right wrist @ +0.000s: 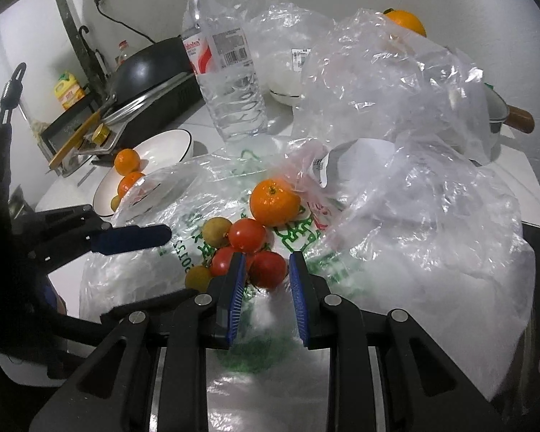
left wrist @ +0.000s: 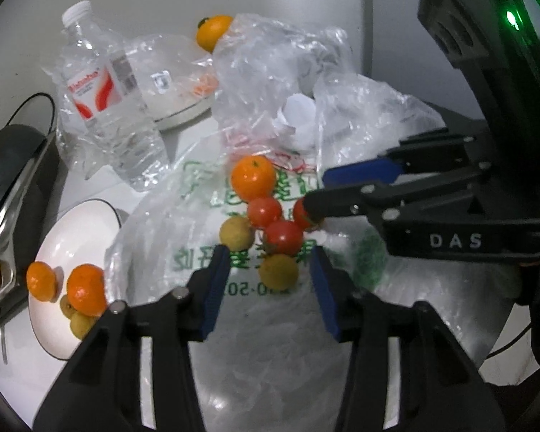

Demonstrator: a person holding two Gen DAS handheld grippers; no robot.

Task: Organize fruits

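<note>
A cluster of fruit lies on a printed plastic bag: one orange, three red tomatoes and two yellow-green fruits. My left gripper is open, with a yellow-green fruit between its fingers. My right gripper is open around a tomato; in the left wrist view its fingers reach in from the right beside a tomato. A white plate at the left holds two oranges and small yellow-green fruits.
A clear water bottle stands behind the fruit. Crumpled clear bags rise at the back and right, with another orange behind them. A black pan and stove are at the left.
</note>
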